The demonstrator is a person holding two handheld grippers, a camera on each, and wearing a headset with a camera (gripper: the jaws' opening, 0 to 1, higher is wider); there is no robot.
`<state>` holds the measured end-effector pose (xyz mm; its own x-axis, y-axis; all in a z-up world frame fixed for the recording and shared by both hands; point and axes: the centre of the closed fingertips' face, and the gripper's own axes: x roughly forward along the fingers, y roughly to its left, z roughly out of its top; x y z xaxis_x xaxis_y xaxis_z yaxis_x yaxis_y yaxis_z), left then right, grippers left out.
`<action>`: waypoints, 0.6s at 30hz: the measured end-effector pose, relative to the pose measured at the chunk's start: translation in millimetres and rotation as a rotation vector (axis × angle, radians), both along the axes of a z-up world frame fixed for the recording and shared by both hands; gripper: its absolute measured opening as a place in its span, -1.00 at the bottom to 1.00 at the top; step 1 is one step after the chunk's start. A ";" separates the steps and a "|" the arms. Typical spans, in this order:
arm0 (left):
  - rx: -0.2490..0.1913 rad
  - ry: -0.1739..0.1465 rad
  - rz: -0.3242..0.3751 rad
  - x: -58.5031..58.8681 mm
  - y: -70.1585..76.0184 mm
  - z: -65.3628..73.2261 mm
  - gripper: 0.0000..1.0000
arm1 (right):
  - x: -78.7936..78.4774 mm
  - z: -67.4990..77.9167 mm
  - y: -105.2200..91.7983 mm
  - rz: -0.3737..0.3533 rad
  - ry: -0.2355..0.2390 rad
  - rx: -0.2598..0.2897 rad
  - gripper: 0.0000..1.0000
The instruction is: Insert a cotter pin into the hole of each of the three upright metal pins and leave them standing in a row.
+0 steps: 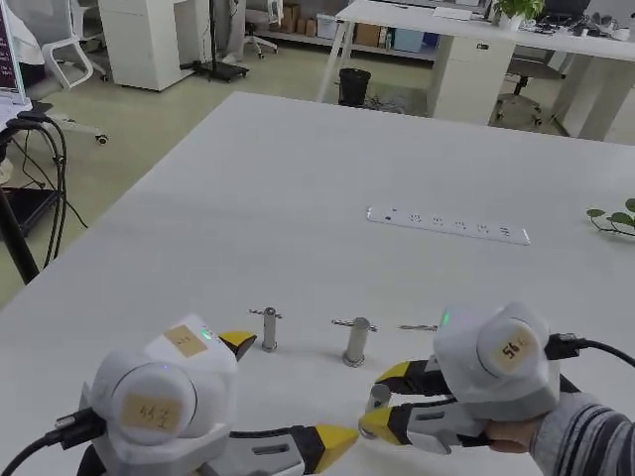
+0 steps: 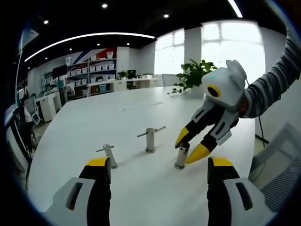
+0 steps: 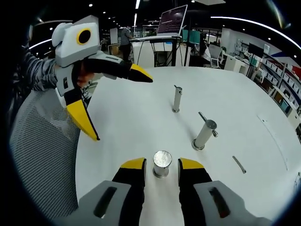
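Note:
Three metal pins stand upright in a row on the white table (image 1: 298,198). The left pin (image 1: 269,328) (image 2: 110,155) (image 3: 177,99) and the middle pin (image 1: 355,340) (image 2: 150,140) (image 3: 205,134) each carry a cotter pin through the top. The third pin (image 1: 377,395) (image 2: 181,157) (image 3: 162,162) has none that I can see. My right gripper (image 1: 385,397) (image 3: 162,165) (image 2: 189,147) straddles it, open, with small gaps on both sides. A loose cotter pin (image 1: 418,327) (image 3: 239,164) lies flat nearby. My left gripper (image 1: 286,392) (image 2: 158,162) is wide open and holds nothing.
A white power strip (image 1: 446,225) lies further back on the table. Plant leaves (image 1: 615,218) reach in at the right edge. A mesh chair back (image 3: 42,155) is beside the table's near edge. Desks and cabinets fill the room behind.

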<state>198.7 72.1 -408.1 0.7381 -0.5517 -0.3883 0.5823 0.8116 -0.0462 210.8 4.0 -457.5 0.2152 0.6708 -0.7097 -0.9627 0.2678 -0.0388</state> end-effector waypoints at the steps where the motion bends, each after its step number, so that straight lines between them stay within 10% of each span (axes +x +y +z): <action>1: -0.001 0.001 0.001 0.0 0.0 0.0 0.67 | -0.7 0.1 -2.3 0.001 0.003 -0.004 -0.53; 18: 0.010 0.016 -0.003 -1.1 -1.6 -3.5 0.71 | 28.4 3.9 -52.8 -0.010 0.007 -0.112 -0.49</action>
